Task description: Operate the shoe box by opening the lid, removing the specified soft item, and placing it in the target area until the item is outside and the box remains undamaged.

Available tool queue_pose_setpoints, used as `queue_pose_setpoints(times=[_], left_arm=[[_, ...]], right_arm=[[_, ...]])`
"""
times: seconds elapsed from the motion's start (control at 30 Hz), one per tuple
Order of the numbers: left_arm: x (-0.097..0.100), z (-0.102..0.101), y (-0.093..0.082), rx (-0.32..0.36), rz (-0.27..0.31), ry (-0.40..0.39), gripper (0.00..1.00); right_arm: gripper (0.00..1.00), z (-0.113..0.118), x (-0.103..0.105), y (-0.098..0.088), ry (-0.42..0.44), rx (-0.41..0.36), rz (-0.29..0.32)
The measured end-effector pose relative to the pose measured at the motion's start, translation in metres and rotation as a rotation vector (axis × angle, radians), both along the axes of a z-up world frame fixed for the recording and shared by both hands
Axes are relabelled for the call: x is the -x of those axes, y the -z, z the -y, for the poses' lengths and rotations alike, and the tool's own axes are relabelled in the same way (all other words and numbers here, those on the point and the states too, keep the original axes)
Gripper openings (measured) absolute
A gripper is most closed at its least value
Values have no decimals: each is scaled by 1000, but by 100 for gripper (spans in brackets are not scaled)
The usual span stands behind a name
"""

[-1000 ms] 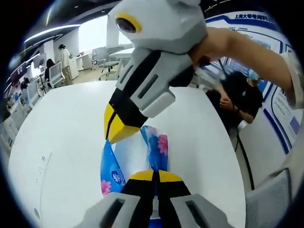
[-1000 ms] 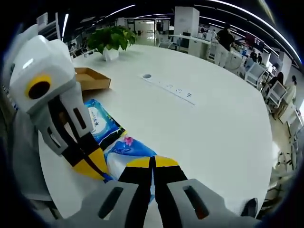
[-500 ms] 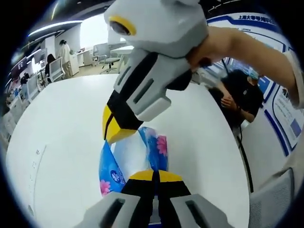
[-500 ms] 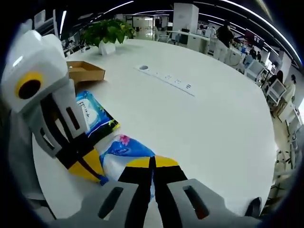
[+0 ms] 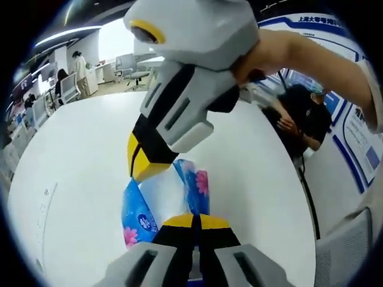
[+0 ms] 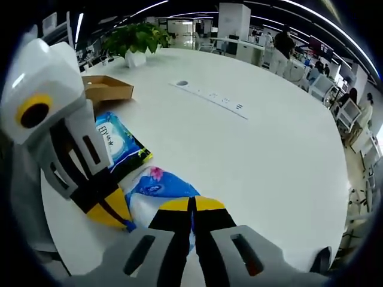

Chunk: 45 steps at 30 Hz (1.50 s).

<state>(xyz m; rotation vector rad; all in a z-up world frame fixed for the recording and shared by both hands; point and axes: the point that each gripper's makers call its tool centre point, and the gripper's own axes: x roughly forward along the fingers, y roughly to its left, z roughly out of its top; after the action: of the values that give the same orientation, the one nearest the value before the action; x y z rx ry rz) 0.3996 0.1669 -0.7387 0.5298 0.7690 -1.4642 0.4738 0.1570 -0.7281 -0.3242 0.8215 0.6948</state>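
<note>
A soft tissue pack (image 5: 163,196), white and blue with pink flowers, is held between both grippers over the white table (image 5: 78,155). My left gripper (image 5: 192,220) is shut on its near end. My right gripper (image 5: 142,171) comes down from the top of the left gripper view, held by a hand, and is shut on the pack's far end. In the right gripper view the right gripper (image 6: 192,204) clamps the same tissue pack (image 6: 154,186), with the left gripper (image 6: 111,214) pinching it from the left. The open cardboard shoe box (image 6: 105,89) sits farther back on the table (image 6: 263,161).
A second blue pack (image 6: 117,147) lies flat on the table between the box and the grippers. A potted plant (image 6: 137,40) stands beyond the box, and a power strip (image 6: 210,98) is set into the table's middle. People sit at the right (image 5: 305,119); office desks and chairs stand around.
Both grippers stay shut on the tissue pack. Both views shifted slightly with the hands; the box and second pack lie as before.
</note>
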Motion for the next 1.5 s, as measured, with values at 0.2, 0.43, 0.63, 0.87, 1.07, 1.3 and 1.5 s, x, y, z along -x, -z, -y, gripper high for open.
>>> queue_pose_setpoints(times=[0.2, 0.43, 0.63, 0.87, 1.07, 1.3, 1.5], left_arm=[[-1, -2, 0, -4, 5, -6, 2], [0, -7, -4, -12, 34, -2, 10], [1, -13, -13, -20, 56, -1, 13], [-1, -24, -28, -17, 79, -18, 19], [-1, -42, -42, -18, 97, -46, 22], [3, -67, -56, -2, 105, -99, 27], [9, -93, -70, 18, 113, -157, 32]], right_arm=[[0, 0, 1, -1, -16, 25, 11], [6, 4, 0, -2, -28, 56, 24], [9, 8, 2, -12, -29, 78, 39], [13, 7, 10, -24, -21, 71, 44], [17, 4, 19, -34, -23, 78, 48], [23, -5, 30, -51, -27, 64, 60], [29, -14, 44, -62, -32, 66, 61]])
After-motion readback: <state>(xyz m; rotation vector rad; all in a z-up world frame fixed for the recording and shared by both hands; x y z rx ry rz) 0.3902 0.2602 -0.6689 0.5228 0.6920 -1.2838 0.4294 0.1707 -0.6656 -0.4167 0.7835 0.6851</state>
